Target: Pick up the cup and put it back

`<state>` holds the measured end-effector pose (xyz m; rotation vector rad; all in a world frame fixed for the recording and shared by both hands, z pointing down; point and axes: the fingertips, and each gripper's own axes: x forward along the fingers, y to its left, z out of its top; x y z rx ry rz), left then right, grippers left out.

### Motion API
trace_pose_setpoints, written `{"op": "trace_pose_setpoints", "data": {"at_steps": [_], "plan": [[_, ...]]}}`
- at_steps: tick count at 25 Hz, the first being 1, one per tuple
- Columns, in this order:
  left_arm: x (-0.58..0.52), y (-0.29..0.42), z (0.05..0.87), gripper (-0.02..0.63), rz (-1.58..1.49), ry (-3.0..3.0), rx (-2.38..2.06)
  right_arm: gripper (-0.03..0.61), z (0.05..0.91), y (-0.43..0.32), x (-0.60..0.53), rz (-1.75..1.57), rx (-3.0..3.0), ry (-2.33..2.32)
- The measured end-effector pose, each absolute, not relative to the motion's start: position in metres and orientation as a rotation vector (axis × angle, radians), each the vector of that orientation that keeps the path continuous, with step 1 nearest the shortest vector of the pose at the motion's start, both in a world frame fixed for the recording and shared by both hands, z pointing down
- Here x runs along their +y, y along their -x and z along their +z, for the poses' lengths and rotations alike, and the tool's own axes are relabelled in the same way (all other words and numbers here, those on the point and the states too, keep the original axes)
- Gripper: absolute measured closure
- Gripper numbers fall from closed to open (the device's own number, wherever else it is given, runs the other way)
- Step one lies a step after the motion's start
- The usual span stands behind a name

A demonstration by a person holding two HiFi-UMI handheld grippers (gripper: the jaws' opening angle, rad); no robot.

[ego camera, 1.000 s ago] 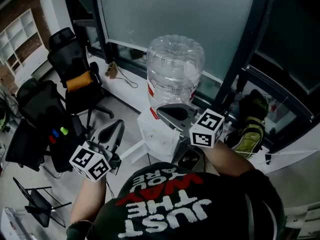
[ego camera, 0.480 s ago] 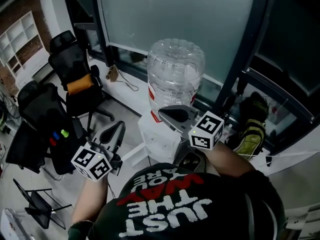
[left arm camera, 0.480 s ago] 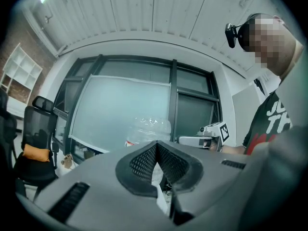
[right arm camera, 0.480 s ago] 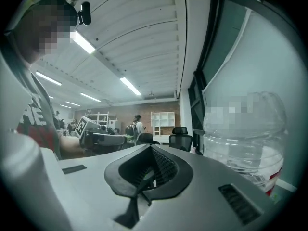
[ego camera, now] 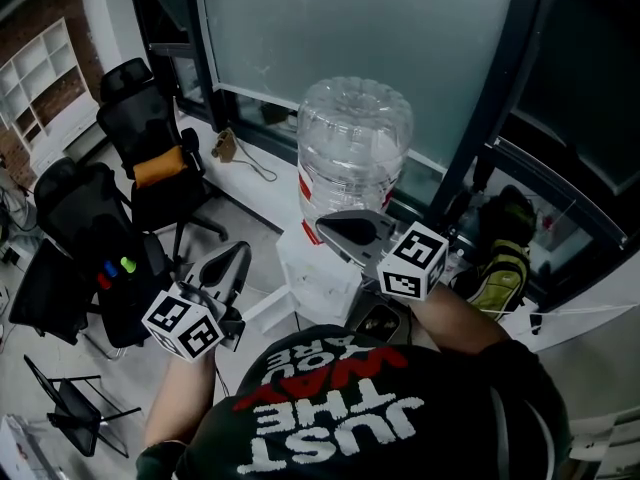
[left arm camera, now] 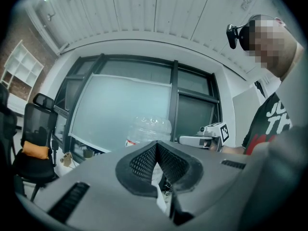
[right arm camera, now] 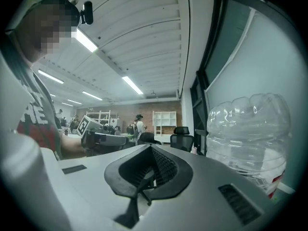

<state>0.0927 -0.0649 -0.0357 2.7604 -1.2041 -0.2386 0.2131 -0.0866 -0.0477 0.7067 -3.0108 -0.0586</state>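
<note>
Raised marginally versus one second ago: right gripper [ego camera: 335, 226], jaws pressed together, empty, beside water bottle [ego camera: 352, 138]. Left gripper [ego camera: 230, 260] likewise closed, empty, lower left. Position of cup: not determinable.

Clear water bottle [ego camera: 352, 143] atop white dispenser [ego camera: 316, 268], black office chair [ego camera: 148, 126] with orange cushion [ego camera: 160, 165], frosted window [ego camera: 350, 28]

Black T-shirt, two grey grippers.
The short-sleeved T-shirt [ego camera: 485, 408] carries white and red block lettering [ego camera: 330, 423]; left gripper [ego camera: 232, 258] and right gripper [ego camera: 335, 226] each have black mesh-textured pads [left arm camera: 143, 161] and a cube [ego camera: 182, 324] of black-and-white square markers.
</note>
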Motion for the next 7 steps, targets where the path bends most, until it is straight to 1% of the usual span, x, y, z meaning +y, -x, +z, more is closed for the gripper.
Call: {"op": "trace_pose_setpoints", "data": {"at_steps": [7], "plan": [[-0.0629, -0.0895, -0.0340, 0.615, -0.250, -2.755, -1.200, 0.546, -0.0460, -0.2082, -0.0833, -0.080, -3.005, -0.688]]}}
